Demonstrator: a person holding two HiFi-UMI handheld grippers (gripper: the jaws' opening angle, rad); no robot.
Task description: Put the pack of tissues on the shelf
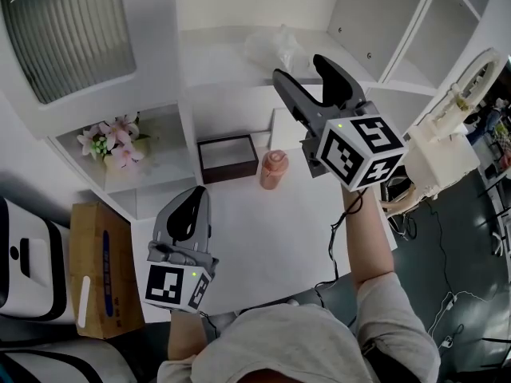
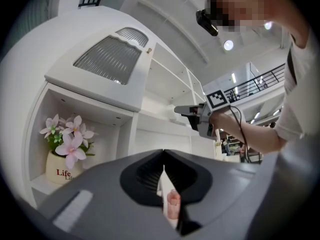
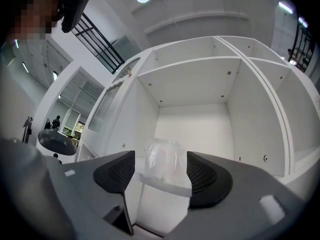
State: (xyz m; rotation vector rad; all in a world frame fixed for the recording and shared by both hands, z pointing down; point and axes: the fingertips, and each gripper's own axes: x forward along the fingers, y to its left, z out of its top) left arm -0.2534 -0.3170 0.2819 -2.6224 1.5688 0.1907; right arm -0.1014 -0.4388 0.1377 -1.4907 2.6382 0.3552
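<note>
Seen from overhead and along both tools: a tall white shelf unit (image 1: 209, 58) across the far side, its upper right compartments bare. Nearer, a white table (image 1: 263, 238). Raised toward the shelf on the right, the right gripper (image 1: 302, 69), jaws spread wide and pressing on nothing. Low at the near left, the left gripper (image 1: 192, 206), jaws clenched together with nothing in them. Just beyond the right gripper's tips, the pack of tissues (image 1: 275, 48) in clear wrap, resting on the shelf board. Framed between the open jaws, yet apparently free of them. On the table, a dark box (image 1: 227, 158) with a small pink bottle (image 1: 273, 168) beside it. In a left compartment, potted pink flowers (image 1: 112, 142). Looks all but done — pack placed and released; only drawing the right gripper clear seems left.
</note>
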